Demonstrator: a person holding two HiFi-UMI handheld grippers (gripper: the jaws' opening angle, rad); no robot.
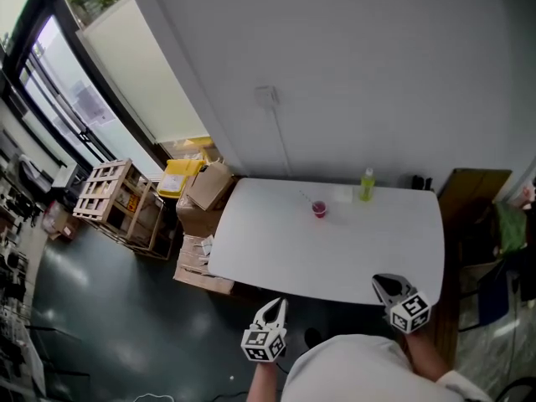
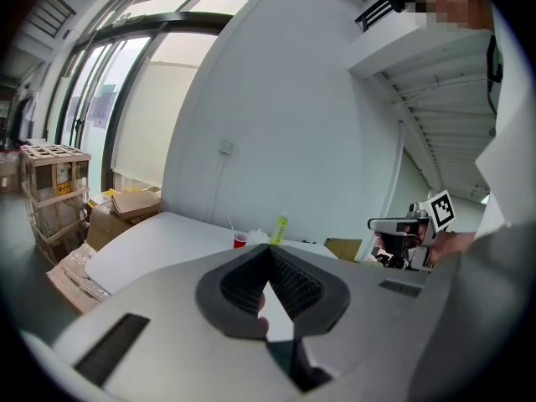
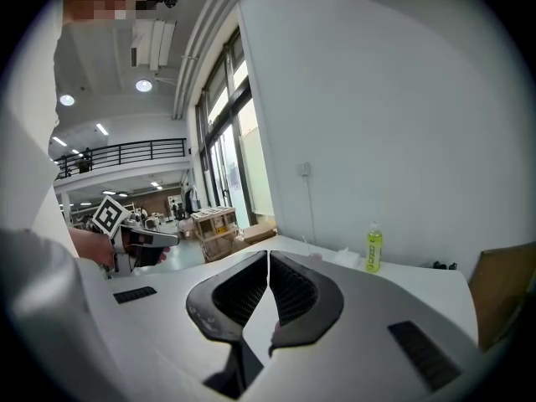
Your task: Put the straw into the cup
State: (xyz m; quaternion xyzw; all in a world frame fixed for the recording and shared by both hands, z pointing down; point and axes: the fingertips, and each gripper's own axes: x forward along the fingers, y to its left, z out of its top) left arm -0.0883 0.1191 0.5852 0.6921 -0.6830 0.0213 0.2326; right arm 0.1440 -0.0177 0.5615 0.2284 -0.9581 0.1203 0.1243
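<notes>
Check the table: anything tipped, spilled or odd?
Nothing stands out. The red cup and the green bottle both stand upright on the white table, and no spill is visible.

Shirt [image 1: 352, 367]: white
Left tongs [image 1: 276, 306]: pale grey, black ribbed pads [image 2: 289, 279]
Right tongs [image 1: 381, 283]: matching, black-and-white marker cube [image 1: 410, 311]

Bright daylight from windows [image 1: 50, 82]; fisheye edges dark, sharp focus.

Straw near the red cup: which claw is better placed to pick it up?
Probably the left claw. The straw lies left of the cup, on that claw's side. The right claw, also shut and empty, would have to reach past the cup.
</notes>
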